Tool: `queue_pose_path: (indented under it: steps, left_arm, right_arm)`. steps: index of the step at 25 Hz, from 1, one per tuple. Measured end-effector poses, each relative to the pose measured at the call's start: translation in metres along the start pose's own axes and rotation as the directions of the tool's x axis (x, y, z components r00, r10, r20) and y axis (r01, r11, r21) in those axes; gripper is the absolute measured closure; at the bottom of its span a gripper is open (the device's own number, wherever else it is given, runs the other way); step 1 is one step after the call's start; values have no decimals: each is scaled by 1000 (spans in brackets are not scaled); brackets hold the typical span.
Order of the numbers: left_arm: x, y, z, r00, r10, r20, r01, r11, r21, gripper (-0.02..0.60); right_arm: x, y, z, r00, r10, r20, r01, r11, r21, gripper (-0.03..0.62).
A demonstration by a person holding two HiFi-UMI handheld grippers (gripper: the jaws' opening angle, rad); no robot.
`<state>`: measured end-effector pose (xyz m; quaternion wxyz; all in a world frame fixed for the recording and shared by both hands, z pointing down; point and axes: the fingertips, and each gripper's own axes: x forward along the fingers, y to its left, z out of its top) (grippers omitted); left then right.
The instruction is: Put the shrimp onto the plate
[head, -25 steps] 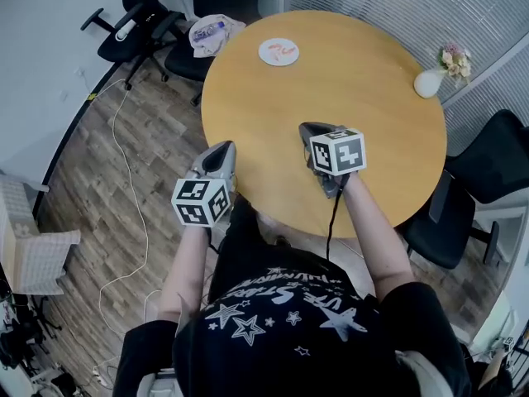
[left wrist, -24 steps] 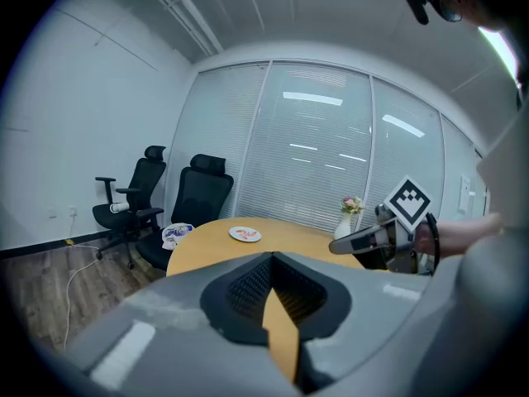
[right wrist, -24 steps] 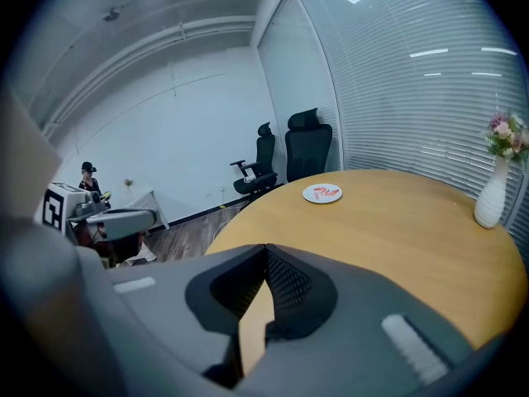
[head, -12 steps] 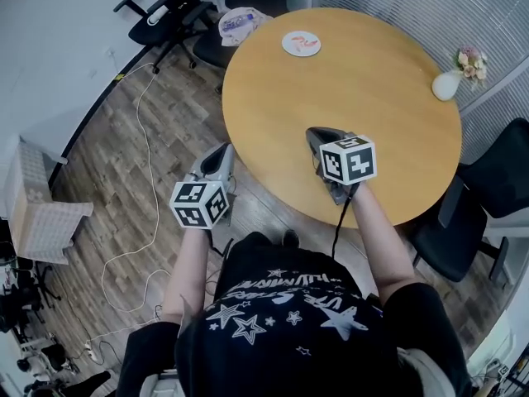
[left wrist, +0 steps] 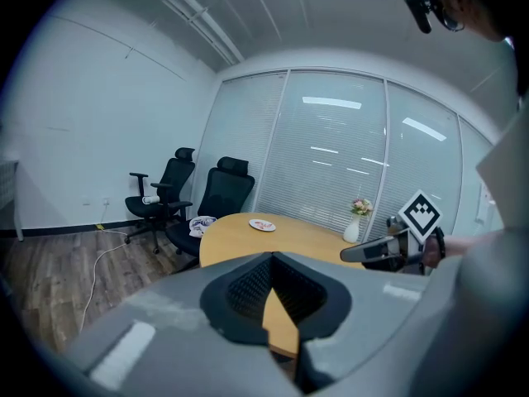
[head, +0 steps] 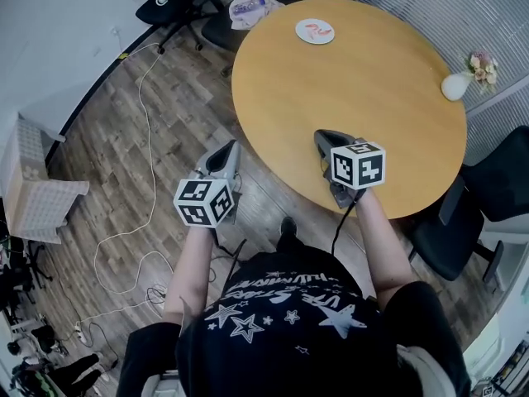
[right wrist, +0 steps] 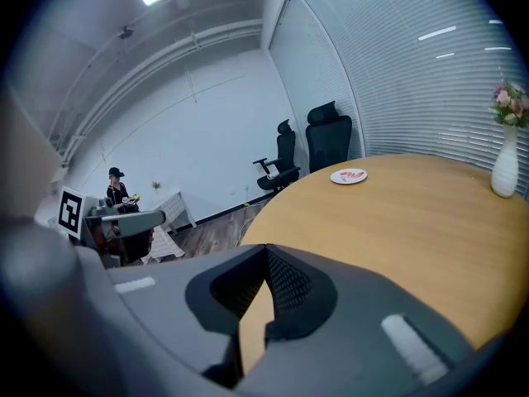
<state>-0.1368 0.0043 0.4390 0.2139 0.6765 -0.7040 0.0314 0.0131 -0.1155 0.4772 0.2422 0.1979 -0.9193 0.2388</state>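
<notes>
Head view: round wooden table (head: 355,89). Small white round plate (head: 301,33) near far edge, red-orange shrimp (head: 316,31) lying on it. Left hand-held gripper (head: 226,152) over floor beside table, right hand-held gripper (head: 324,136) over near edge, both well apart from plate.

Left gripper view: jaws together, nothing between.

Right gripper view: jaws together, empty.

Shrimp likely light, soft, slippery; pinch gently across thick middle. No readable writing; marker cubes bear only black-white squares.

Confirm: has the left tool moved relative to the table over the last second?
Yes. The left tool has drawn back from the table: its tip overlapped the near-left rim earlier; now wood floor shows between them.
</notes>
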Motion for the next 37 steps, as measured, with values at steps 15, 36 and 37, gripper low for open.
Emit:
queue_pose_path:
  steps: [15,36,37]
  left_arm:
    - [-115,-21,-60,1000,9,-4,-9,999,-38,580]
    - [-264,-66,-117,996,70,47,-67,996,-61,580]
    - [-268,-67,-120,996,72,48,-69,996,-61,580]
  right_arm:
    - [-68,70,-74,997,-71,26,72,997,-26,592]
    - [-157,165,-150,996,-64,64,71,991,-115,592]
    - [-161,167,-153,995,-66,71,75,990,-122,592]
